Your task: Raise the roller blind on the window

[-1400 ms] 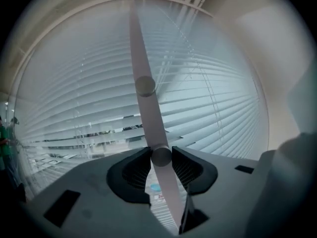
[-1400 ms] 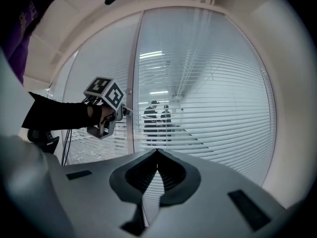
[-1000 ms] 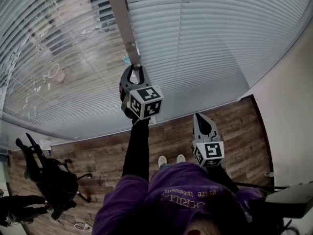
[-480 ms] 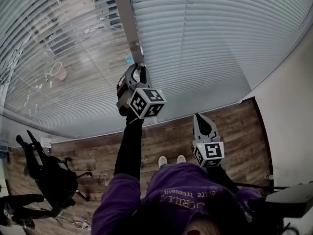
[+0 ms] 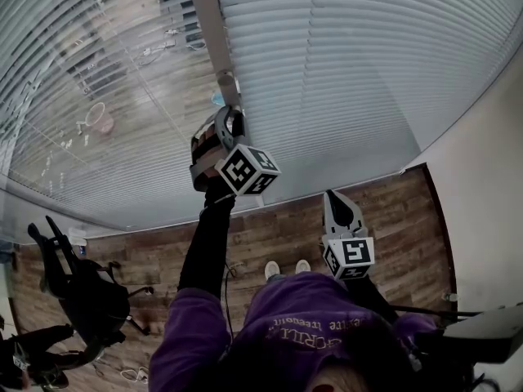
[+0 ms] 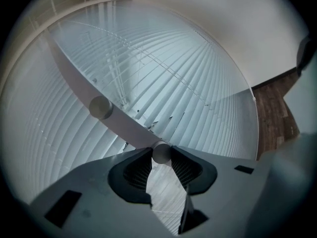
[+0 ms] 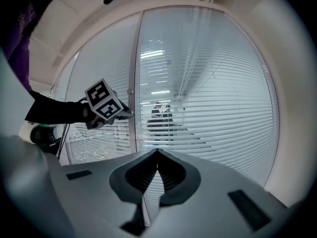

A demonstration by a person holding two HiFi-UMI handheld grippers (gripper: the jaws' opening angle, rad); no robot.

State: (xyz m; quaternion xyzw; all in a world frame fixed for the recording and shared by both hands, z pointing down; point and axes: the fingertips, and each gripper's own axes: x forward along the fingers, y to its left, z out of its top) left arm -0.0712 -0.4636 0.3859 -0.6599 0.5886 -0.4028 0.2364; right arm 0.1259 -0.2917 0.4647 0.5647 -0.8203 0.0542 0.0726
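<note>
In the middle of the head view, the left gripper [image 5: 230,116] has its fingers clamped on a small round knob [image 6: 162,152] on the window post [image 5: 207,31]. The blind [image 5: 368,64] fills the upper frame. Lower right, the right gripper [image 5: 337,194] has its fingers pressed together on nothing.

The blind [image 5: 351,72] hangs on both sides of the upright frame bar [image 5: 206,23]. The left gripper [image 5: 230,114] sits at that bar, its jaws around a knob [image 6: 161,152], with a second knob [image 6: 101,107] farther along the bar. The right gripper [image 5: 339,198] is lower and to the right, apart from the blind. A wall [image 5: 482,186] meets the window's right edge, and a chair [image 5: 82,300] stands on the floor [image 5: 278,227] at the left.
</note>
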